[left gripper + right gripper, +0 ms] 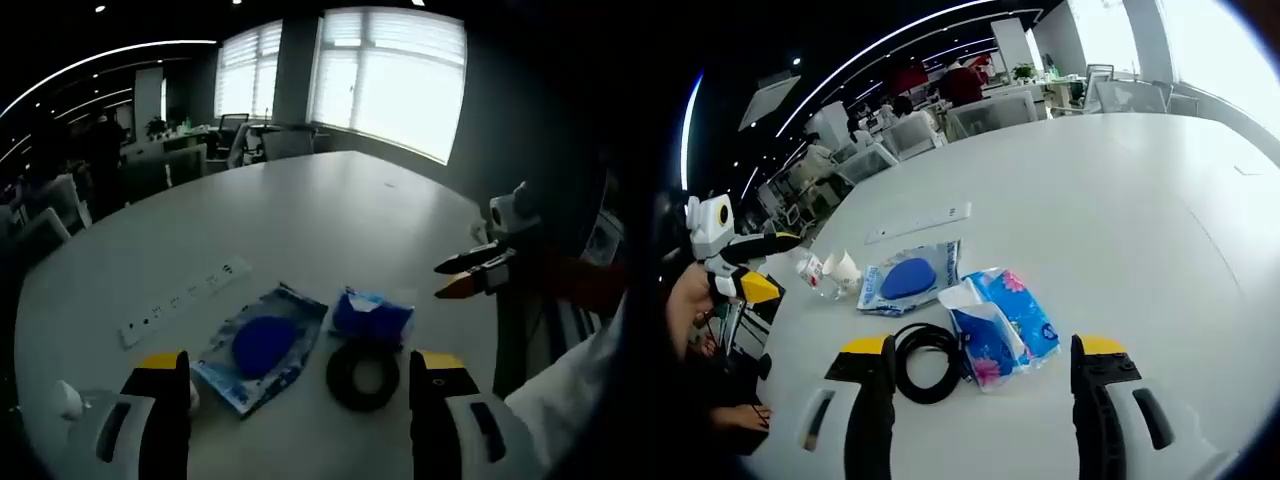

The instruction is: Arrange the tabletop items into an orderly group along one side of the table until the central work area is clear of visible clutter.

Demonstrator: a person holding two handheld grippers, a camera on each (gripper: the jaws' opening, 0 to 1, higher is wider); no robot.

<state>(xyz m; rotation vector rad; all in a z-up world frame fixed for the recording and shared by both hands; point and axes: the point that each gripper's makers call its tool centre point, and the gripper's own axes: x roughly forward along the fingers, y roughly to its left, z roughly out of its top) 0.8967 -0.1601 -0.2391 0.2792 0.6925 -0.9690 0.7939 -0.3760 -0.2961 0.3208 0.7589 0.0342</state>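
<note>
Left gripper view: my left gripper [300, 410] hangs wide and empty over the blue packet [262, 346], with the black cable coil [362, 375] and tissue pack [372, 313] just right of it, all near this table [330, 210] edge. My right gripper [982, 410] is wide and empty too. Risk: closing low on the flat packet could pinch only film and slip, or nudge the coil into the cup [843, 270].

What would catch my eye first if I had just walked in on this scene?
Probably the small huddle of things on the big white table: a blue floral tissue pack, a black coiled cable touching it, and a clear bag holding something blue. Next, the open left gripper and open right gripper hovering near them.
</note>
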